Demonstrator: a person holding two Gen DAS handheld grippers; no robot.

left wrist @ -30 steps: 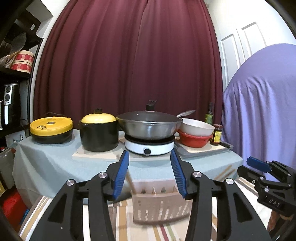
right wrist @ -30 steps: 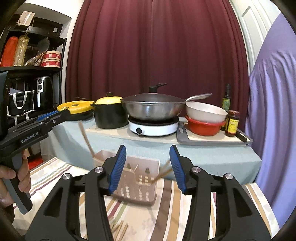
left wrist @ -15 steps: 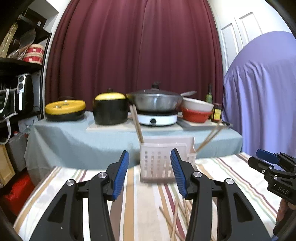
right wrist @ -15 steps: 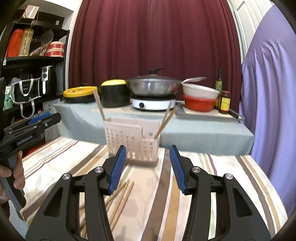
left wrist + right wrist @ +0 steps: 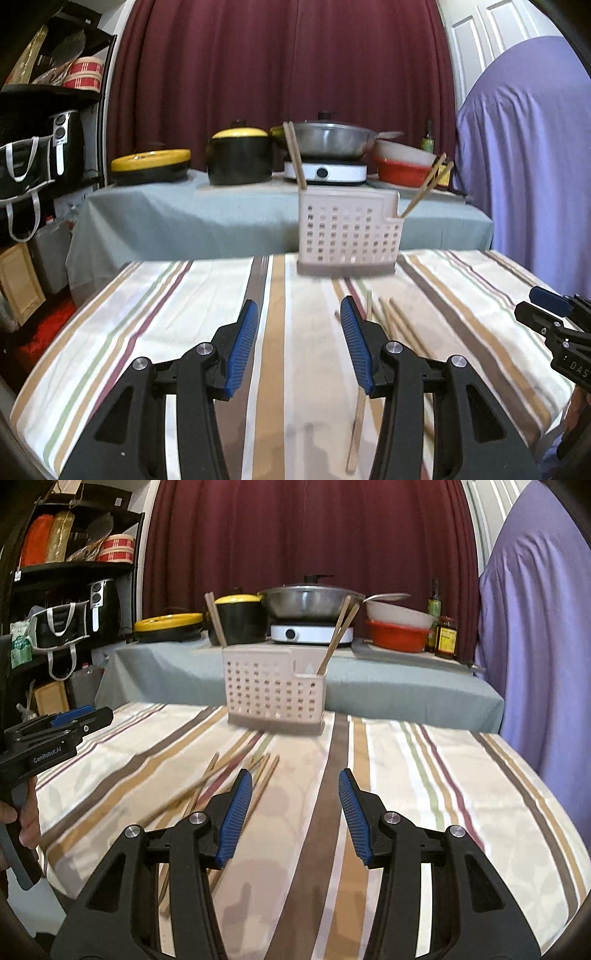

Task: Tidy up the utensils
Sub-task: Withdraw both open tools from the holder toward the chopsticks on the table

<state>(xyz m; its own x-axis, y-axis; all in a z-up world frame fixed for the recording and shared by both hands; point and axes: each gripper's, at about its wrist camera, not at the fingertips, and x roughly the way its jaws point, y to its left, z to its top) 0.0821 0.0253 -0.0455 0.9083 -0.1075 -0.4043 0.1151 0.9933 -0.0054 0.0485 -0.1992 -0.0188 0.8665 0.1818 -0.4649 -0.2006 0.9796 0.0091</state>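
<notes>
Chopsticks (image 5: 236, 775) lie loose in a rough bundle on the striped tabletop (image 5: 461, 794), near of the pink caddy (image 5: 271, 690), which stands at the far edge with a few sticks already upright in it, one at its left end and a pair leaning out of the lower right pocket. Their long axes run mostly near to far, slanting a little, and they fan apart at the near ends. From the right gripper (image 5: 295, 808) the bundle lies to the left, its far tips just beside the left jaw; from the left gripper (image 5: 299, 347) the same sticks (image 5: 391, 321) lie to the right, close by the right jaw, so neither is clearly nearer. Both sets of jaws stand about half open with nothing between them. In the left view the right gripper (image 5: 554, 325) shows at the right edge. Blur hides how many sticks there are, and their near ends are cut off behind the gripper bodies.
</notes>
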